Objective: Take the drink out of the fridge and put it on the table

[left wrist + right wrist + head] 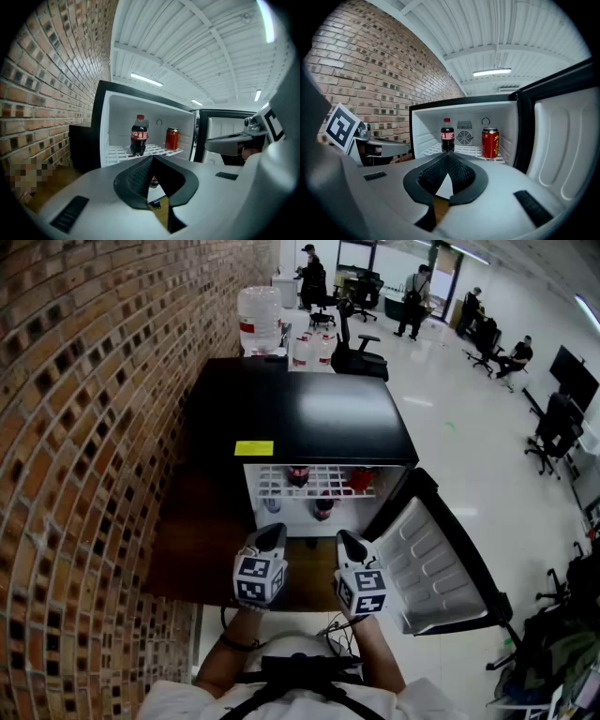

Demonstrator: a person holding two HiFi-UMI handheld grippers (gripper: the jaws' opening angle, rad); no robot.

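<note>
Inside the open fridge [309, 409], the cola bottle [447, 135] is standing beside a red can [490, 143]. Before the fridge, the left gripper [270, 538] and right gripper [351, 545] are hovering, jaws closed together and empty.

In front of me, the white wire shelf [469, 150] of the open black fridge [309, 409] carries a dark plastic cola bottle [447, 135] on the left and a red metal can [490, 143] on the right.
</note>
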